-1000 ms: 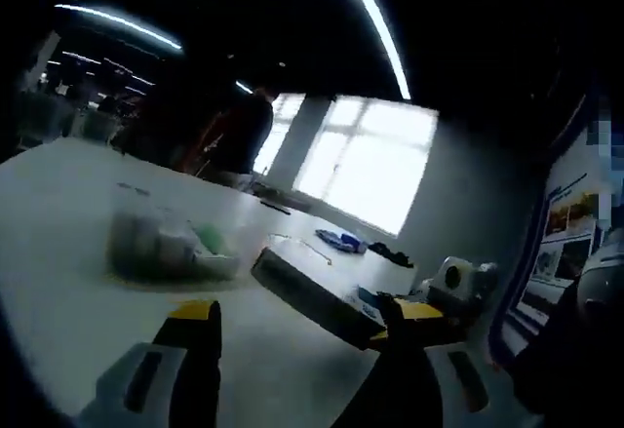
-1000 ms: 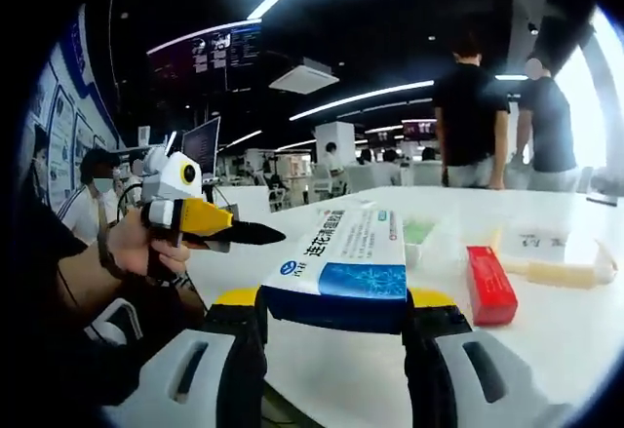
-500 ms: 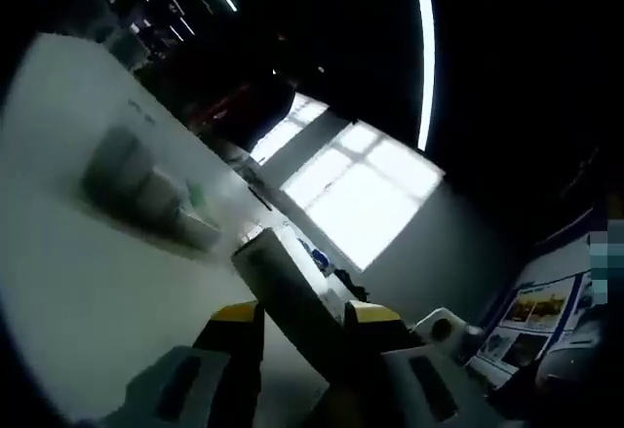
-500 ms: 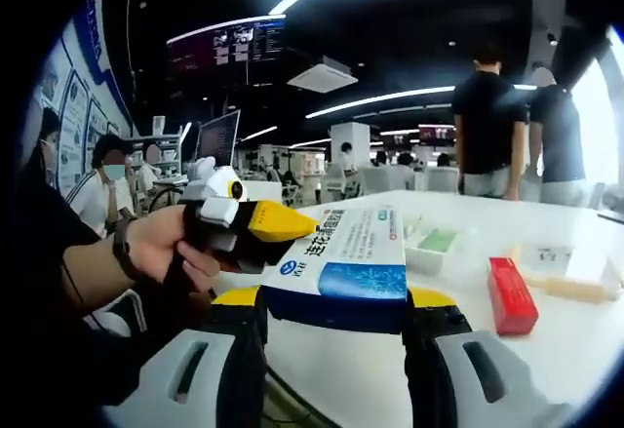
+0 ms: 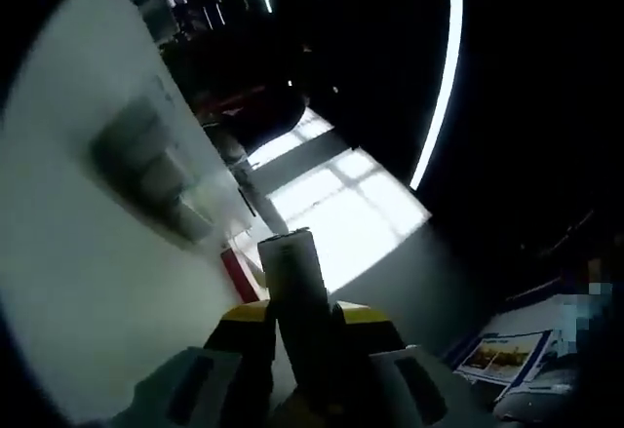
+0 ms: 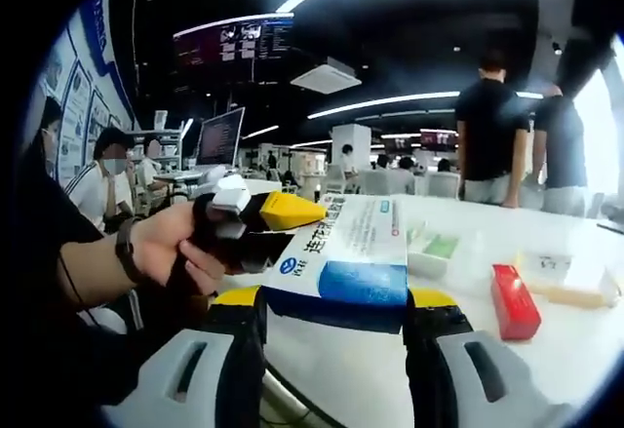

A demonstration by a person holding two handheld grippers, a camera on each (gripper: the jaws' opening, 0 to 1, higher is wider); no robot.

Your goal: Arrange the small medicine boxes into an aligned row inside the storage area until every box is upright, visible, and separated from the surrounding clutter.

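A white and blue medicine box (image 6: 346, 257) lies flat between my right gripper's (image 6: 333, 303) jaws, which are shut on its near end above the white table (image 6: 585, 350). My left gripper (image 6: 281, 212), held in a hand, comes in from the left with its yellow tips at the box's left side. In the left gripper view the same box (image 5: 292, 282) stands edge-on between the left gripper's (image 5: 304, 315) closed jaws. A small red box (image 6: 514, 301) lies on the table to the right. It is also visible as the red box (image 5: 237, 274) in the left gripper view.
A clear container (image 6: 434, 250) with a green item sits behind the box; the same clear container (image 5: 146, 170) is dim in the left gripper view. A pale box (image 6: 565, 274) lies at far right. Two people (image 6: 497, 116) stand beyond the table. A seated person (image 6: 102, 170) is at left.
The left gripper has moved in to the white and blue box and its jaws have narrowed onto it. The left view has rolled. The right gripper has stayed shut on the box.
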